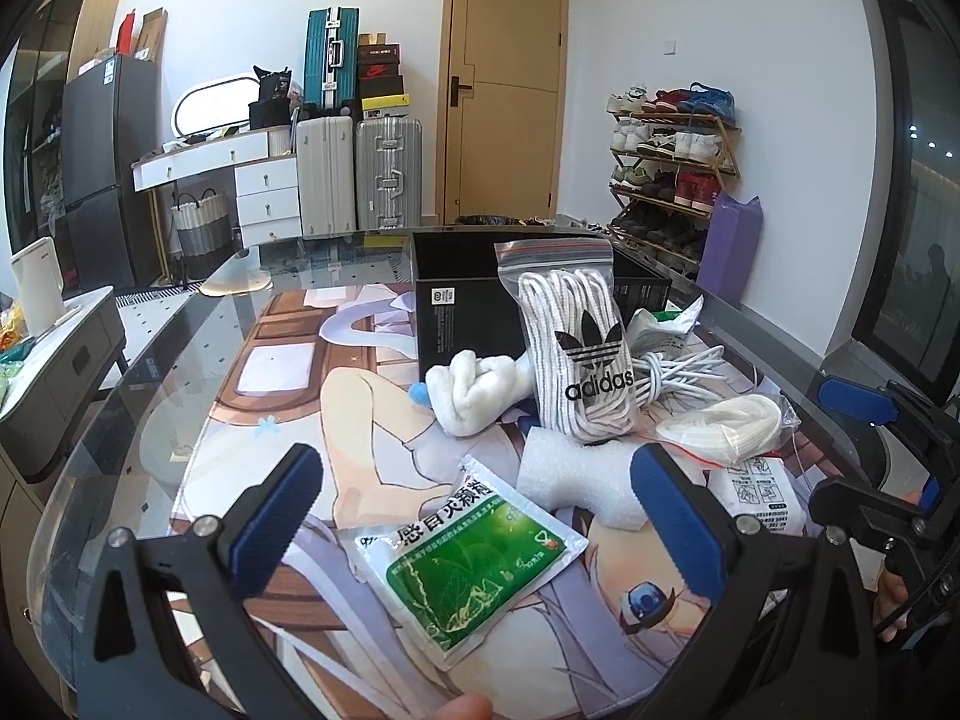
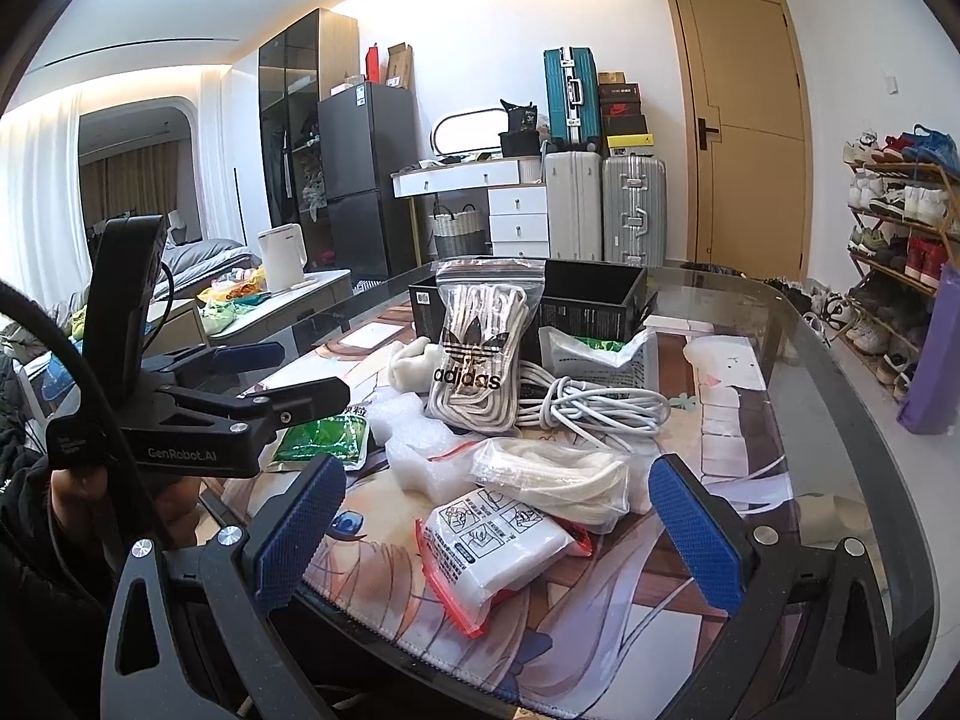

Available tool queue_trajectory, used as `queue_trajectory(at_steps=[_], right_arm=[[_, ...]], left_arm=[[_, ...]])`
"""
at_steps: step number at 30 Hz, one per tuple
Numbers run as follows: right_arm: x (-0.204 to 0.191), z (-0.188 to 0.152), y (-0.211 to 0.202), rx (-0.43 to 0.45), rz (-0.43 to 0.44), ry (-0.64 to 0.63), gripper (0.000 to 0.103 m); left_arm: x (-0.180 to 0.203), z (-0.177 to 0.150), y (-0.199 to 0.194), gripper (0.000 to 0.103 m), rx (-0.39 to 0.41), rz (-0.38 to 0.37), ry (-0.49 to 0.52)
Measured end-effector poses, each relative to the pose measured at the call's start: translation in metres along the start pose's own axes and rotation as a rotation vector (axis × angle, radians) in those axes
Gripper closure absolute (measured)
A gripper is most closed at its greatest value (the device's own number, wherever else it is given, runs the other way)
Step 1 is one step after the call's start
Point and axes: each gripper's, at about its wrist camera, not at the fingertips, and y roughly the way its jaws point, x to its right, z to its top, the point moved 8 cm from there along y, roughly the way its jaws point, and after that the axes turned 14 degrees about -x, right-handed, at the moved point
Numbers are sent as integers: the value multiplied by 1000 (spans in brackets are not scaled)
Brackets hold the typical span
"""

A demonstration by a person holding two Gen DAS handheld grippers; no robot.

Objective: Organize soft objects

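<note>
A: Where are both grippers?
B: Left gripper [image 1: 474, 516] gapes wide above the green sachet [image 1: 474, 564]; right gripper [image 2: 498, 516] gapes wide over the white packet [image 2: 498, 540], both nearer than the adidas lace bag [image 1: 585, 354].

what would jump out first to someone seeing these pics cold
Probably the clear zip bag of white laces with the black adidas logo, propped upright mid-table against the open black box. Next, the green and white sachet lying flat between the left gripper and its open jaws. All of it sits on a glass table over a bright anime-print mat.
</note>
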Motion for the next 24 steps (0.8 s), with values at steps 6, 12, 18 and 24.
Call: queue_trajectory(at_steps=[6, 12, 18, 24], right_arm=[[1, -1, 1, -1, -1, 2, 0], [2, -3, 4, -19, 17, 17, 0], [3, -3, 4, -6, 10, 12, 0], [0, -3, 3, -1, 12, 5, 0]], left_arm=[[3, -1, 2, 0, -3, -13, 19], [4, 0, 0, 0, 9, -40, 17], [2, -1, 2, 0, -11, -24, 21], [2, -2, 3, 0, -27, -44, 21]])
